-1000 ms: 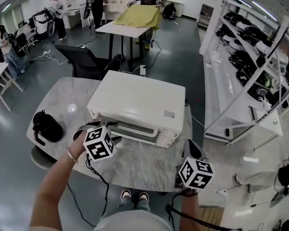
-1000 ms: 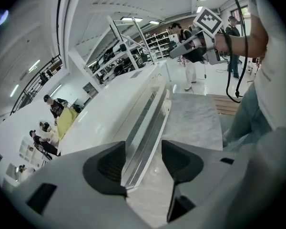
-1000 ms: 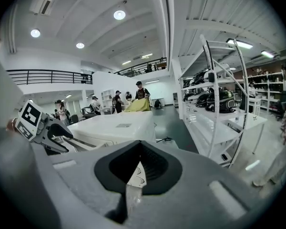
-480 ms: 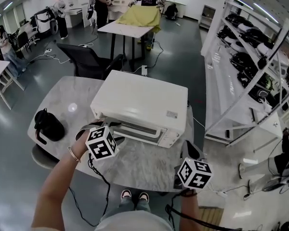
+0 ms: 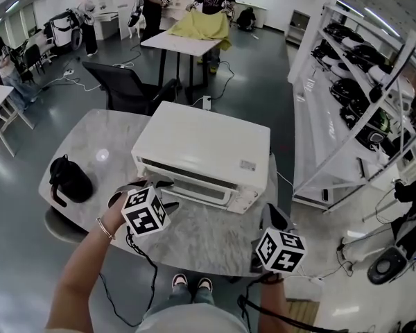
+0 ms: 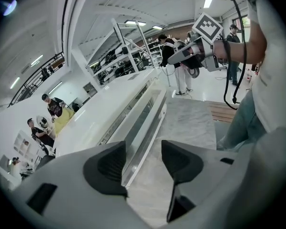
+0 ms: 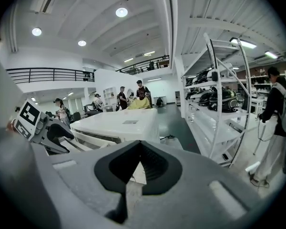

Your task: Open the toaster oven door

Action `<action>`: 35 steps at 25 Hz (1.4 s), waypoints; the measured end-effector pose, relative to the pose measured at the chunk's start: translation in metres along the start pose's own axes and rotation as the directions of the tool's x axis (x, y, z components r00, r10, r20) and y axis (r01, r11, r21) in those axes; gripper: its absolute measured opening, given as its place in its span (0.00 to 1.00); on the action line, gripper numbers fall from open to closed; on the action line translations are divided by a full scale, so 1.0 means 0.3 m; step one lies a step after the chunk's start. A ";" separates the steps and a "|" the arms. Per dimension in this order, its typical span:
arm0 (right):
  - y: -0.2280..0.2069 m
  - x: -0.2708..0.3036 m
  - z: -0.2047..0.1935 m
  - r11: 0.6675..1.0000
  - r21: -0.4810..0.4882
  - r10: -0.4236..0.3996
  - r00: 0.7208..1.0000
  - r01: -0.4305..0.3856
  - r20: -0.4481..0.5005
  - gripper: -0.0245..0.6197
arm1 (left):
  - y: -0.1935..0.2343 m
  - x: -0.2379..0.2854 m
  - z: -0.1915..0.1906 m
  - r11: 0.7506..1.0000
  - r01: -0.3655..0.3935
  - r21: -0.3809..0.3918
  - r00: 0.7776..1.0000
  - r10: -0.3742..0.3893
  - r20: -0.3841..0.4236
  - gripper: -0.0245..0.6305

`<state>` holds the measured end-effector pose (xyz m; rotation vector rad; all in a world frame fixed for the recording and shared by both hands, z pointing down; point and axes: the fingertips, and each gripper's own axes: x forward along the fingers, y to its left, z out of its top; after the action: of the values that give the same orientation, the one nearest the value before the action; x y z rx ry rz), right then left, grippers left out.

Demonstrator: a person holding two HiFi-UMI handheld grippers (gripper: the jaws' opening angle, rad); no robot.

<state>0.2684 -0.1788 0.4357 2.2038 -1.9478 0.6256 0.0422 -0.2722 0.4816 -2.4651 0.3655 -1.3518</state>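
Left hand-held gripper (image 6: 144, 163) spread, eased back from ajar toaster oven door (image 6: 138, 123), right hand-held gripper (image 7: 138, 163) closed

Glossy grey floor (image 5: 263, 61), white shelving (image 5: 319, 109) (right side), marble table (image 5: 201, 231)

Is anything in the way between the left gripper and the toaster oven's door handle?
Nothing visible does. The open left gripper points straight at the door handle, with only bare marble tabletop between them; the right gripper hangs off to the side.

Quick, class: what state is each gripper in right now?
Left gripper: open, holding nothing.
Right gripper: shut, empty.
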 end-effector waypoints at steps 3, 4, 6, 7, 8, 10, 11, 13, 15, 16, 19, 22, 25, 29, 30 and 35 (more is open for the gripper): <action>0.010 0.006 -0.005 1.000 -0.005 0.005 1.000 -0.005 -0.005 0.05 | -0.011 -0.003 -0.007 1.000 0.000 -0.022 1.000 0.001 0.017 0.40; 0.012 0.008 -0.006 1.000 -0.007 0.006 1.000 -0.006 -0.007 0.05 | -0.016 -0.003 -0.009 1.000 0.002 -0.029 1.000 -0.001 0.021 0.40; 0.012 0.007 -0.009 1.000 -0.008 0.008 1.000 -0.008 -0.010 0.05 | -0.029 -0.007 -0.010 0.999 0.011 -0.042 1.000 -0.010 0.027 0.40; 0.012 0.004 -0.009 1.000 -0.009 0.009 1.000 -0.009 -0.011 0.05 | -0.035 -0.009 -0.009 0.999 0.015 -0.048 0.999 -0.014 0.029 0.40; 0.012 0.002 -0.007 1.000 -0.011 0.010 1.000 -0.010 -0.011 0.05 | -0.041 -0.011 -0.009 0.998 0.018 -0.053 0.999 -0.016 0.031 0.40; 0.019 0.002 -0.004 1.000 -0.016 0.013 1.000 -0.013 -0.011 0.05 | -0.047 -0.014 -0.013 0.998 0.016 -0.062 0.999 -0.014 0.034 0.40; 0.023 0.004 -0.003 1.000 -0.019 0.014 1.000 -0.014 -0.011 0.05 | -0.050 -0.015 -0.018 0.998 0.015 -0.064 0.999 -0.012 0.034 0.40; 0.031 0.007 -0.001 1.000 -0.023 0.017 1.000 -0.017 -0.012 0.05 | -0.056 -0.017 -0.026 0.998 0.013 -0.063 0.999 -0.012 0.031 0.40; 0.038 0.007 0.000 0.999 -0.026 0.020 1.000 -0.021 -0.014 0.05 | -0.067 -0.023 -0.030 0.998 0.017 -0.063 0.999 -0.016 0.027 0.40; 0.042 0.006 0.001 0.999 -0.027 0.023 1.000 -0.023 -0.014 0.05 | -0.074 -0.026 -0.032 0.998 0.020 -0.065 0.999 -0.018 0.027 0.40; 0.056 0.011 0.003 0.999 -0.033 0.033 0.999 -0.034 -0.017 0.05 | -0.094 -0.035 -0.041 0.997 0.026 -0.074 0.999 -0.024 0.028 0.40; 0.070 0.019 0.001 0.998 -0.038 0.044 0.999 -0.044 -0.019 0.05 | -0.121 -0.037 -0.058 0.997 0.025 -0.070 1.000 -0.024 0.020 0.40; 0.082 0.023 0.000 0.998 -0.043 0.051 0.998 -0.052 -0.022 0.05 | -0.150 -0.039 -0.072 0.997 0.029 -0.076 0.999 -0.027 0.019 0.40; 0.103 0.027 -0.005 0.996 -0.051 0.066 0.997 -0.067 -0.028 0.05 | -0.179 -0.044 -0.089 0.995 0.027 -0.100 0.999 -0.024 0.030 0.40; 0.106 0.027 -0.008 0.996 -0.053 0.068 0.997 -0.070 -0.031 0.05 | -0.185 -0.043 -0.092 0.994 0.026 -0.107 0.999 -0.022 0.034 0.40; 0.121 0.032 -0.022 0.995 -0.062 0.078 0.996 -0.081 -0.044 0.05 | -0.212 -0.043 -0.111 0.989 0.030 -0.142 0.999 -0.025 0.041 0.38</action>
<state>0.2324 -0.1909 0.4393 2.0683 -2.0141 0.6069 0.0119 -0.2135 0.5129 -2.6177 0.4346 -1.3290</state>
